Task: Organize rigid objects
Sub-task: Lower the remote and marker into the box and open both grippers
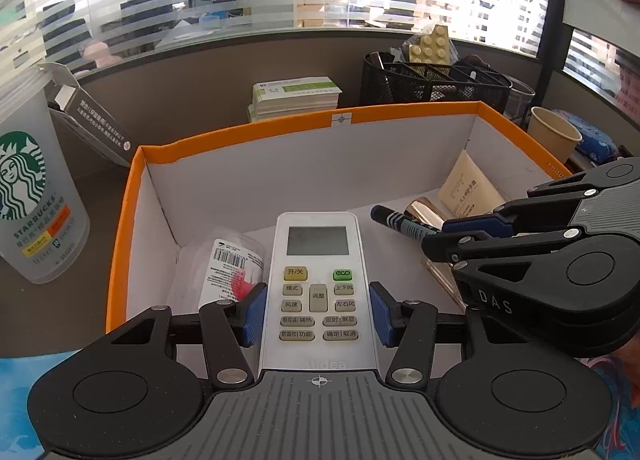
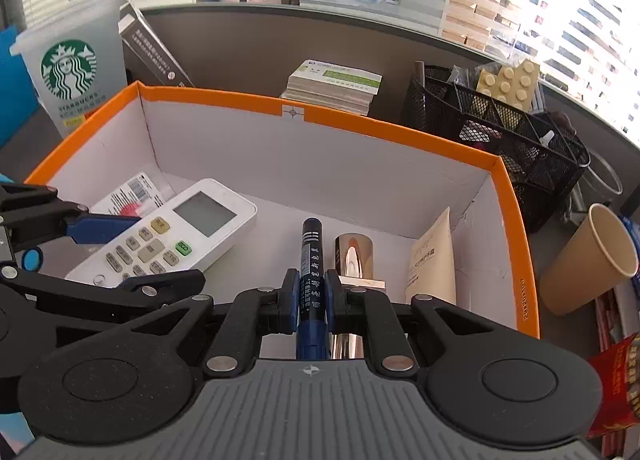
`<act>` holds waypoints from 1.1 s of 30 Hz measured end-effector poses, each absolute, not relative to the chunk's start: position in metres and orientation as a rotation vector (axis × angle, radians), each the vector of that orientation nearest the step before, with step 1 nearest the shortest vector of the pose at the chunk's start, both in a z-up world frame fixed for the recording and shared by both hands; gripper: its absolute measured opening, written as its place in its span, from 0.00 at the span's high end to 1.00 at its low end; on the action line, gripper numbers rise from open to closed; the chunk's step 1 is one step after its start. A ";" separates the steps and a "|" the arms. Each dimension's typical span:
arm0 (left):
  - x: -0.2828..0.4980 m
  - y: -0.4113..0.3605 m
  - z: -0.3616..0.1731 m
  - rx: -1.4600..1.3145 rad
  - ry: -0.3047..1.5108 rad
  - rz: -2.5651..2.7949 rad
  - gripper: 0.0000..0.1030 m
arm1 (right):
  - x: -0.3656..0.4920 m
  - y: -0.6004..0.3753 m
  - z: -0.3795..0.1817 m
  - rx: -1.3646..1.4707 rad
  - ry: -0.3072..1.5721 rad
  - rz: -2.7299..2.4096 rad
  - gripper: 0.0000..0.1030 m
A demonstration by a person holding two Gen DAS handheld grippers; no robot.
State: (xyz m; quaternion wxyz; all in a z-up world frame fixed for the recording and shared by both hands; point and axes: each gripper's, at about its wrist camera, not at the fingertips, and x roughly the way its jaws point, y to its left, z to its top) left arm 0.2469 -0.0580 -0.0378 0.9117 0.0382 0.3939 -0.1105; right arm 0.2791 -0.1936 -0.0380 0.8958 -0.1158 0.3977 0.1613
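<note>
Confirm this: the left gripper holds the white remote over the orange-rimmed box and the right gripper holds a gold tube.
Not quite. The right gripper is shut on the dark blue marker, as the right wrist view shows; the gold tube lies beside it. The left gripper does hold the white remote over the orange-rimmed box.

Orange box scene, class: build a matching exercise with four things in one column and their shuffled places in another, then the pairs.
1. remote control
2. blue marker
3. Starbucks cup
4. paper cup

A. shut in the right gripper
B. outside the orange box, at its right wall
C. between the left gripper pads
D. outside the box, at its left corner

Pairs: 1-C, 2-A, 3-D, 4-B
</note>
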 end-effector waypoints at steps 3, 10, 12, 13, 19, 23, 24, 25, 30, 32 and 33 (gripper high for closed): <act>0.248 -0.058 -0.038 0.081 0.817 -0.219 0.50 | 0.281 -0.191 -0.038 -0.262 0.836 0.329 0.88; 0.248 -0.062 -0.038 0.114 0.821 -0.210 0.50 | 0.279 -0.184 -0.040 -0.345 0.843 0.318 0.87; 0.247 -0.062 -0.038 0.117 0.819 -0.209 0.50 | 0.277 -0.184 -0.040 -0.344 0.842 0.319 0.87; 0.247 -0.063 -0.037 0.119 0.815 -0.207 0.50 | 0.276 -0.185 -0.040 -0.344 0.841 0.321 0.86; 0.243 -0.063 -0.037 0.140 0.802 -0.206 0.50 | 0.274 -0.187 -0.042 -0.345 0.844 0.320 0.77; 0.239 -0.062 -0.036 0.127 0.800 -0.209 0.49 | 0.269 -0.187 -0.042 -0.339 0.850 0.322 0.76; 0.237 -0.061 -0.034 0.121 0.797 -0.205 0.48 | 0.268 -0.188 -0.041 -0.329 0.851 0.327 0.76; 0.235 -0.060 -0.032 0.122 0.791 -0.204 0.47 | 0.266 -0.189 -0.040 -0.316 0.852 0.334 0.75; 0.218 -0.056 -0.013 0.130 0.735 -0.209 0.37 | 0.259 -0.195 -0.029 -0.265 0.838 0.343 0.73; 0.210 -0.055 -0.004 0.145 0.704 -0.205 0.33 | 0.254 -0.195 -0.022 -0.256 0.821 0.344 0.73; 0.206 -0.054 0.001 0.147 0.690 -0.204 0.30 | 0.250 -0.195 -0.018 -0.251 0.812 0.346 0.73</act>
